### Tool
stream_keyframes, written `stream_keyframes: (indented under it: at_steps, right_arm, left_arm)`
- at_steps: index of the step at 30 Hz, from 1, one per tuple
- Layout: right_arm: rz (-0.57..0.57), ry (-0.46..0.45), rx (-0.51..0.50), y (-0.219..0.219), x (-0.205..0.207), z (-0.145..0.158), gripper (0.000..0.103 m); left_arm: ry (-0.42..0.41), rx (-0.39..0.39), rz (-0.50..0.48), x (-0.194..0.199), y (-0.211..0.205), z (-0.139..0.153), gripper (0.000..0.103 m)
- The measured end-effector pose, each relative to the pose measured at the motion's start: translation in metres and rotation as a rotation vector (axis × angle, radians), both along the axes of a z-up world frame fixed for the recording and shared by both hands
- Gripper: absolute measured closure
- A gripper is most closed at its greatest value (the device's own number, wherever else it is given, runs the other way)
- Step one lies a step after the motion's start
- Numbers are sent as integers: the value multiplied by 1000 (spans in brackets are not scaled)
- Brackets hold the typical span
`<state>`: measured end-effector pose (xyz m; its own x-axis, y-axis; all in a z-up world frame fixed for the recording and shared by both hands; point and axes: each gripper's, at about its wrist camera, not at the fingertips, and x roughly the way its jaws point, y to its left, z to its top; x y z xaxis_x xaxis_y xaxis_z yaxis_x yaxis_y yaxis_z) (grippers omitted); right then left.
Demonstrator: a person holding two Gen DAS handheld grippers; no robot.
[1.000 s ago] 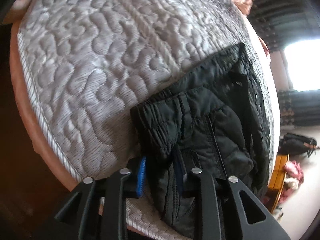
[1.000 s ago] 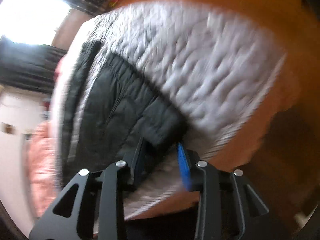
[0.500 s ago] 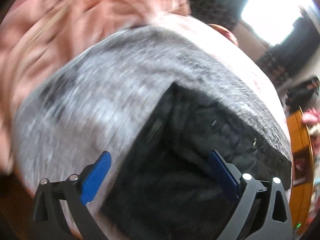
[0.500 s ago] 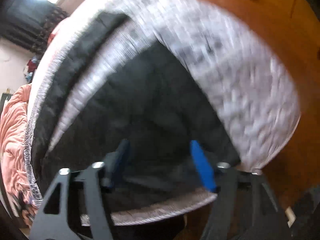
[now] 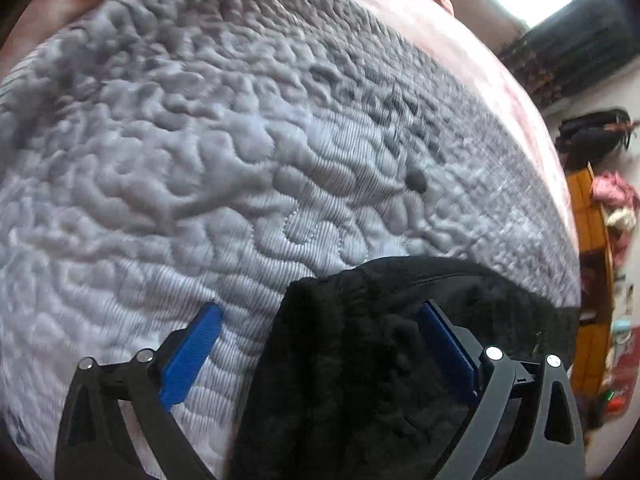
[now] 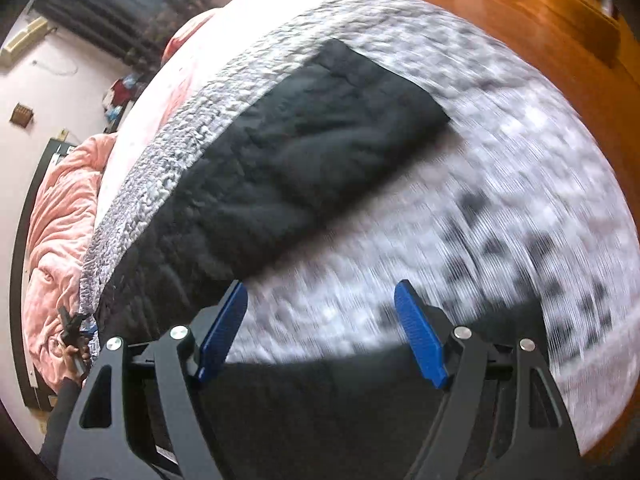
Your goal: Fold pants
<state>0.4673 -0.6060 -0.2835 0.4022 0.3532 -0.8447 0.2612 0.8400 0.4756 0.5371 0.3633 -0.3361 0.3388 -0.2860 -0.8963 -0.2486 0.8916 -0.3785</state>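
Under my claws spreads a grey quilted mattress pad [image 5: 248,168] covering the bed. Black padded pants [image 6: 304,148] lie flat on it, folded lengthwise. A crumpled pink blanket [image 6: 60,232] sits heaped at the far left.

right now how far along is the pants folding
Looks mostly done: the black pants lie doubled over in a flat rectangle on the grey quilted cover. In hand: nothing; the left hand-held gripper is wide open over the waistband end, and the right hand-held gripper, jaws just opening, is beside the pants. Left: perhaps one more fold or smoothing.
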Motion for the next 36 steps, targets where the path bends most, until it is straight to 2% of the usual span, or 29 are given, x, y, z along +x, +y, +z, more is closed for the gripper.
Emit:
stream_keyframes:
  at_steps: [1, 2, 3, 5, 6, 9, 14, 16, 17, 18, 20, 21, 23, 24, 25, 26, 27, 28, 29, 30, 32, 33, 36]
  right_arm:
    - [16, -9, 10, 0, 9, 2, 27]
    - [36, -22, 16, -3, 22, 5, 24]
    - [55, -43, 18, -8, 40, 10, 21]
    - [69, -63, 20, -18, 68, 14, 18]
    - [68, -64, 21, -25, 82, 15, 18]
    - [56, -67, 24, -47, 129, 16, 17]
    - [80, -12, -22, -65, 199, -5, 17]
    - [107, 15, -54, -65, 221, -19, 17]
    - [113, 22, -61, -65, 228, -25, 17]
    - [120, 33, -71, -66, 237, -33, 17]
    - [129, 50, -75, -67, 249, -45, 17]
    - [139, 54, -68, -67, 255, -50, 17]
    - [164, 57, -52, -65, 261, -56, 15]
    - [180, 61, -50, -64, 262, -58, 14]
    - [198, 64, -54, -62, 265, -61, 14]
    - [216, 67, -54, -60, 266, -63, 15]
    - [229, 67, -50, -59, 266, -62, 17]
    - [238, 69, -36, -59, 265, -61, 32]
    - [249, 72, -8, -58, 265, -59, 47]
    - [255, 72, -2, -56, 264, -57, 55]
    - [287, 53, 20, -49, 261, -46, 91]
    - [292, 42, 17, -47, 259, -41, 91]
    - [280, 13, 8, -47, 254, -25, 93]
  left_arm:
    - [-9, 5, -18, -1, -1, 1, 5]
    - [-22, 0, -31, -2, -2, 3, 11]
    - [-31, -8, -38, -4, -2, 4, 29]
    - [-38, -27, -55, -9, -3, 7, 54]
    - [-45, -30, -58, -11, -2, 9, 57]
    - [-44, -7, -71, -11, -6, 8, 60]
    - [-38, -24, -68, -8, -7, 3, 60]
    - [-39, -59, -61, -6, -8, 0, 45]
    - [-48, -80, -74, -4, -12, -1, 30]
    - [-49, -73, -85, -2, -16, 0, 21]
    - [-42, -21, -122, 2, -32, -1, 14]
    - [-35, 12, -133, 3, -37, -2, 14]
    - [-37, 15, -124, 3, -36, -2, 18]
    - [-41, 6, -107, 2, -32, -2, 30]
    - [-42, 9, -83, -3, -24, 0, 38]
    - [-41, 5, -63, -7, -18, -1, 53]
    - [-40, -6, -55, -10, -13, -1, 64]
    - [-40, -45, -47, -13, -9, -1, 66]
    - [-42, -43, -49, -14, -8, 0, 68]
    - [-42, -24, -57, -13, -11, 2, 70]
    - [-43, 9, -67, -9, -17, 6, 74]
    - [-46, 14, -67, -7, -17, 8, 84]
    - [-61, 13, -63, -7, -15, 17, 85]
